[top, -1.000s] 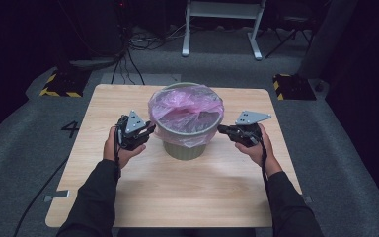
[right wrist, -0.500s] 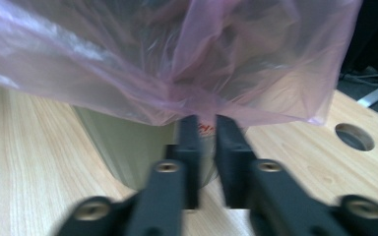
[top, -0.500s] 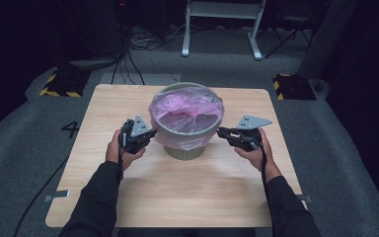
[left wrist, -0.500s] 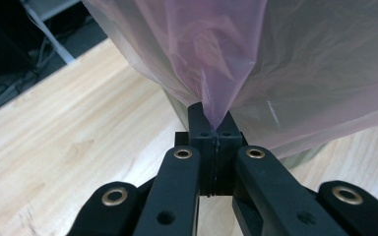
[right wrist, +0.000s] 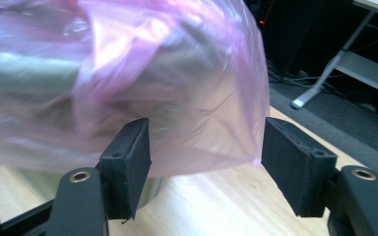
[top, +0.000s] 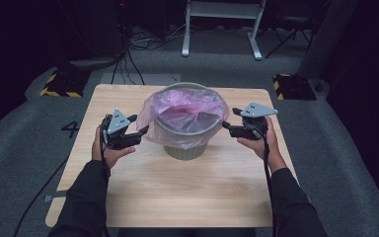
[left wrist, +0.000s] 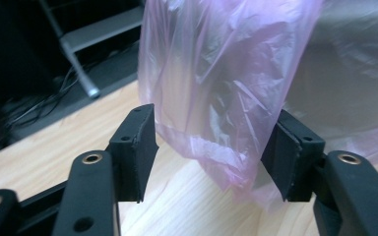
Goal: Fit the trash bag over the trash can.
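Observation:
A grey-green bin (top: 185,148) stands in the middle of the wooden table (top: 177,197), lined with a pink plastic bag (top: 187,106) whose edge is folded down over the rim. My left gripper (top: 139,124) is at the bin's left side. Its jaws have just been opening, and the bag's loose skirt (left wrist: 216,73) hangs between the pads unpressed; the left gripper (left wrist: 214,137) stands open. My right gripper (top: 228,118) is at the bin's right side. Its jaws have also just been opening, with the bag's edge (right wrist: 177,73) just beyond the right gripper (right wrist: 204,142), not pinched.
Bare tabletop lies in front of the bin and along both sides. Beyond the far edge, on the grey floor, are two black-and-yellow striped blocks (top: 59,84), cables (top: 143,42) and a white metal frame (top: 222,29).
Both grippers were shut on the bag at the bin's rim; they have opened, let go of it and drawn slightly away. The bag's edge now hangs down over the rim.

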A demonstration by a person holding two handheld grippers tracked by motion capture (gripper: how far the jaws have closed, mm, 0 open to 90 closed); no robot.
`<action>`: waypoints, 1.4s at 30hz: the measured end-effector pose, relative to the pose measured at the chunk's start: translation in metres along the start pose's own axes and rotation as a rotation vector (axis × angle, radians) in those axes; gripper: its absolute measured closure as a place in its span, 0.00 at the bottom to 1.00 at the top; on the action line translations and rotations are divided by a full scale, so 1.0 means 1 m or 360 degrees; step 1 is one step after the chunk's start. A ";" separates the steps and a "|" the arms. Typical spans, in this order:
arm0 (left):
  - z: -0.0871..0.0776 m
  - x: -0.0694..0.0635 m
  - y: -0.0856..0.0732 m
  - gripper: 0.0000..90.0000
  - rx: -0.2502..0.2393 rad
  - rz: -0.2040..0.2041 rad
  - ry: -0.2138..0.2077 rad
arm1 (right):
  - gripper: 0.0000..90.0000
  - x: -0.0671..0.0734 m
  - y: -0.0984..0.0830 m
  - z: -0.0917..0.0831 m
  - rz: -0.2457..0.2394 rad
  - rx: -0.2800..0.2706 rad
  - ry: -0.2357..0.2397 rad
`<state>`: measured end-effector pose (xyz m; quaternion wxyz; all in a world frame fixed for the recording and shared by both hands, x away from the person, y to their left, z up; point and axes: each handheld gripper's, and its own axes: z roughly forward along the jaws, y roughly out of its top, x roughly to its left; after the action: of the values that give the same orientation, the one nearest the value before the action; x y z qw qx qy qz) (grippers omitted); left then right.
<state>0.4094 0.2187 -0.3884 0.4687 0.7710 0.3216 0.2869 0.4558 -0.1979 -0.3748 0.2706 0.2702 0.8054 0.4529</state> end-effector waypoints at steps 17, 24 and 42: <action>0.044 0.008 0.005 1.00 0.0114 -0.0044 -0.0072 | 1.00 0.005 -0.004 0.028 0.0016 0.0023 0.0103; 0.061 0.007 -0.005 1.00 0.0161 -0.0107 -0.0138 | 1.00 0.005 -0.018 0.034 0.0110 0.0015 0.0179; 0.047 -0.003 -0.016 0.85 0.0277 0.0034 -0.0036 | 0.85 0.034 -0.029 0.010 -0.0014 0.0038 0.0291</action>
<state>0.4387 0.1968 -0.4217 0.4004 0.8154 0.3318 0.2543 0.4335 -0.1819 -0.4110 0.1947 0.2274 0.8333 0.4648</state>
